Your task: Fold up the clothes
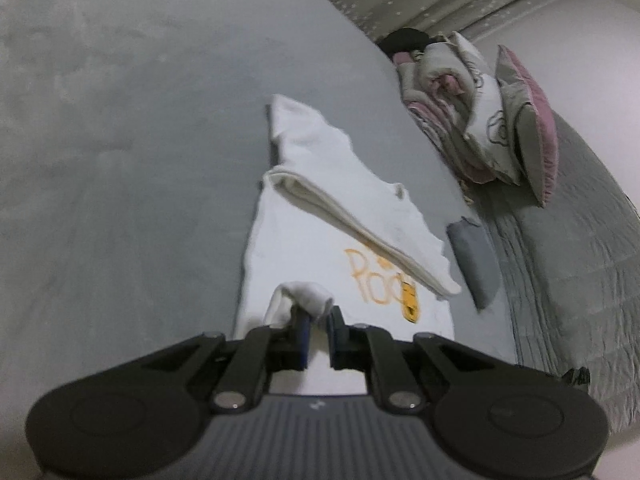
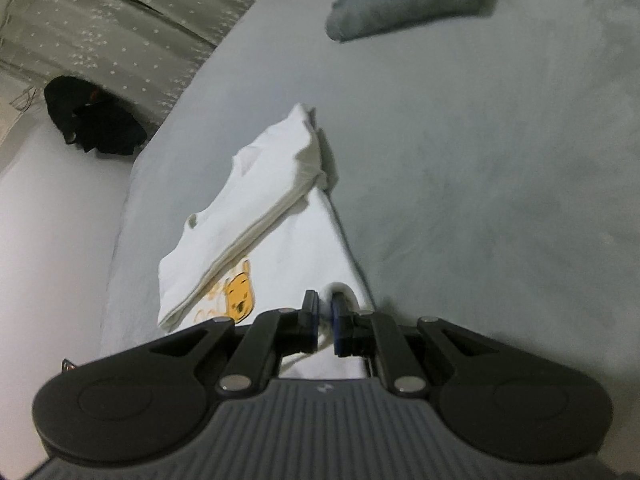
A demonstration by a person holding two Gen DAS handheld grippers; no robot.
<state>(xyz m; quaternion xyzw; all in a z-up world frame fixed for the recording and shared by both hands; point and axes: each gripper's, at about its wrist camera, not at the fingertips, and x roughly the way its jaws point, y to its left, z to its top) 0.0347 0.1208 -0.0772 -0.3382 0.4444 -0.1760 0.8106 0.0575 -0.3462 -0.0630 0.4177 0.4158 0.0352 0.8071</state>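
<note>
1. Grey, soft-napped fabric forms the broad bed surface (image 1: 120, 160) that we find beneath everything else in both wrist views.
2. On it lies the white cotton T-shirt with an orange printed word and a yellow cartoon bear (image 1: 288, 248); it sits lengthwise ahead of both grippers, near the edge of the bed, with one sleeve side folded diagonally across its chest.
3. We note a pile of pink-and-grey patterned cushions and bedding (image 1: 480, 112) well apart from the shirt, on a grey quilted cover (image 1: 580, 260).
4. A small grey folded cloth (image 1: 472, 256) rests just beside the shirt's edge.
5. A dark bundle (image 2: 92, 120) lies off the bed against a star-patterned curtain (image 2: 120, 32).
6. The left gripper (image 1: 318, 332) is clenched on a bunched corner of the shirt's hem, the white cloth rising between its blue pads.
7. The right gripper (image 2: 325, 320) is likewise clamped on the opposite hem corner, the fabric pinched between its fingers.
</note>
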